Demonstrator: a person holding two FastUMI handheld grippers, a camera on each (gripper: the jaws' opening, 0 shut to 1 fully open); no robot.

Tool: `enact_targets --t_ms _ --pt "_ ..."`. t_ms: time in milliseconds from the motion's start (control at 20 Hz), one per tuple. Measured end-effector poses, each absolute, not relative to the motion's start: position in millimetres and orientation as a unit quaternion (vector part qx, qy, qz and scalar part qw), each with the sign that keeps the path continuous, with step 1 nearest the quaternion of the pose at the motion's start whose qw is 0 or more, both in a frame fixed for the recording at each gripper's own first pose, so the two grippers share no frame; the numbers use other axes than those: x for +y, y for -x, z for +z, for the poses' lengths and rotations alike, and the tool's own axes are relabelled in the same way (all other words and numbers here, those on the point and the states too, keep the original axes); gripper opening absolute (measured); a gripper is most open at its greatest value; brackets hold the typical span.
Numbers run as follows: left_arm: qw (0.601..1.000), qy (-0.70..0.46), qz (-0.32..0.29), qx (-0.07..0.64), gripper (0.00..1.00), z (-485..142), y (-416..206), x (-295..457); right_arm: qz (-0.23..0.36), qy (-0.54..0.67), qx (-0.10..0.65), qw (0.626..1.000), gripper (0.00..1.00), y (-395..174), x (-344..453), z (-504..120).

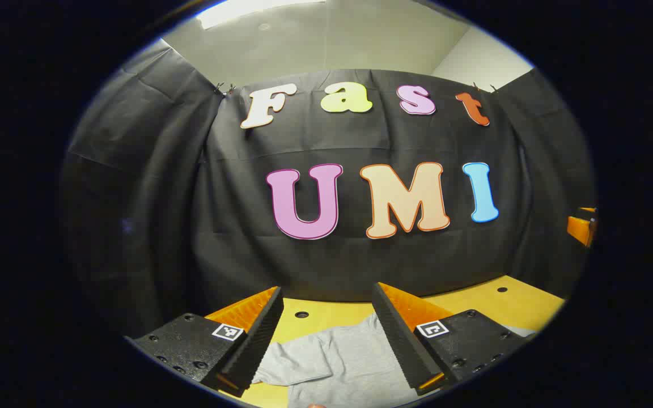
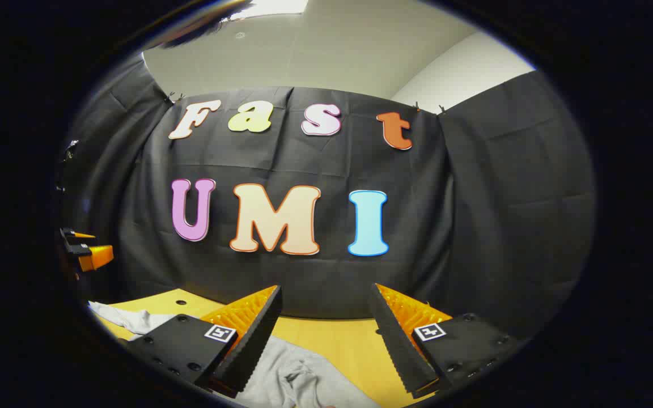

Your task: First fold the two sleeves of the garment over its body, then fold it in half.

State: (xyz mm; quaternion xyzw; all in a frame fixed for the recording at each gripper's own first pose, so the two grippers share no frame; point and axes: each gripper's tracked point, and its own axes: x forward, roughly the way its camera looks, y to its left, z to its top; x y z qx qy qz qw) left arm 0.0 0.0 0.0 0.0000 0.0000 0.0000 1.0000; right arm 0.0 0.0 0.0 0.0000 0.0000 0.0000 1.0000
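Grey garment lies on the yellow table beneath both hand-held grippers, each spread wide.

Garment on table, below both tools, wall behind.

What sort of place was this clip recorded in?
Most likely a small indoor recording booth rather than a home. A black cloth wall hangs behind a yellow table with round holes, and a grey garment lies on it. The left gripper and right gripper are both open above it.
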Motion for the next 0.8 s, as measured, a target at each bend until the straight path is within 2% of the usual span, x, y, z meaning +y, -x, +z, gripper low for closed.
enact_targets --t_ms 50,200,300,350,400,450,550,600,750,800 --pt "1.000 -0.001 -0.004 -0.004 0.94 2.4 -1.2 -3.2 0.007 0.001 -0.007 1.000 0.96 -2.6 4.6 3.8" --pt "1.000 -0.010 0.001 -0.025 0.94 18.2 -13.2 9.0 0.010 0.011 -0.017 1.000 0.98 -8.4 18.7 11.9" --pt "0.999 -0.010 0.003 -0.039 0.94 24.6 -18.1 17.2 0.011 0.001 -0.022 1.000 0.98 -11.9 30.1 15.5" --pt "0.999 -0.012 0.007 -0.041 0.99 24.6 -22.2 23.1 0.007 -0.004 -0.020 1.000 0.98 -15.1 30.9 14.7" --pt "0.999 -0.014 0.008 -0.040 0.93 23.3 -23.2 27.4 0.004 -0.008 -0.012 1.000 0.98 -14.9 34.0 11.9" --pt "0.999 -0.014 0.007 -0.042 0.93 22.8 -22.7 30.2 0.004 -0.011 -0.010 1.000 0.95 -14.4 37.8 10.0" --pt "0.999 -0.012 0.007 -0.038 0.98 20.5 -26.8 36.2 -0.004 -0.006 -0.013 1.000 1.00 -13.5 38.4 14.3" --pt "0.999 -0.012 0.007 -0.036 0.94 19.1 -27.9 39.3 -0.007 -0.004 -0.014 1.000 0.98 -13.7 39.6 15.2" --pt "0.999 -0.008 0.006 -0.036 0.94 17.6 -30.0 45.9 -0.008 -0.001 -0.010 1.000 1.00 -12.3 47.2 15.6" --pt "0.999 -0.008 0.006 -0.036 0.98 17.3 -31.0 48.4 -0.007 0.002 -0.011 1.000 0.98 -12.1 48.9 17.3"
